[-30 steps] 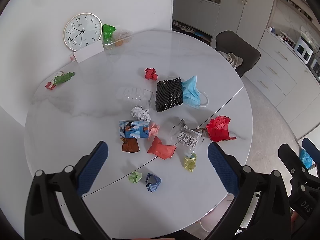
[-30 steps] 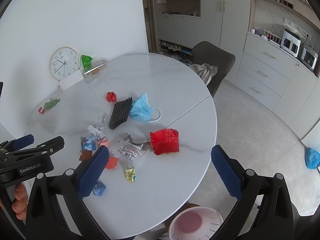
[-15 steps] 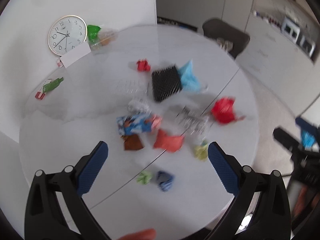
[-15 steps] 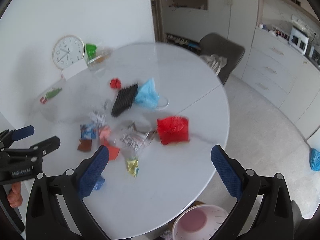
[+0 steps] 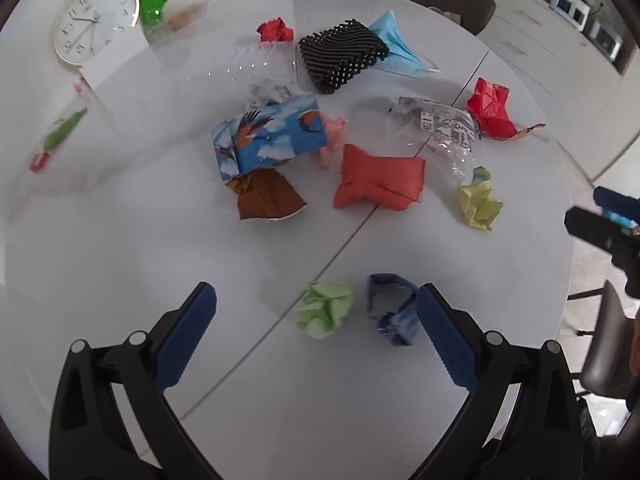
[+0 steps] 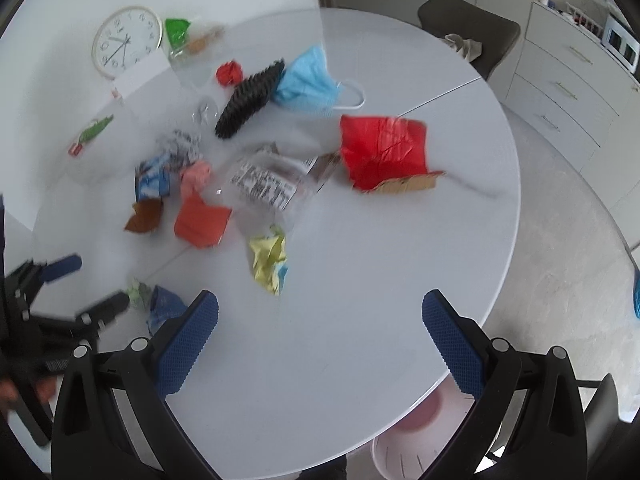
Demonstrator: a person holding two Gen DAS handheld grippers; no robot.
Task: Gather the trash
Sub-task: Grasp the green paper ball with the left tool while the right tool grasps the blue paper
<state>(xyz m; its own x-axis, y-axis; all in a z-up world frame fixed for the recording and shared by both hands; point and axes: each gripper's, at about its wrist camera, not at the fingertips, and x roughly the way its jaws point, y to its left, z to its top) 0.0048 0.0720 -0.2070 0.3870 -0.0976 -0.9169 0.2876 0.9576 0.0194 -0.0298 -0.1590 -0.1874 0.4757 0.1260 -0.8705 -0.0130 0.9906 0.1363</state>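
Barely begun: both tools, left (image 5: 316, 332) and right (image 6: 320, 340), spread wide and empty, crumpled paper scraps (image 5: 324, 314) uncollected across round white desk (image 5: 120, 260).

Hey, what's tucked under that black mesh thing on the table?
A blue face mask sticks out from beneath the black mesh sleeve's far end, one ear loop showing. How far the mask runs underneath is covered, and anything else beneath the sleeve cannot be seen.
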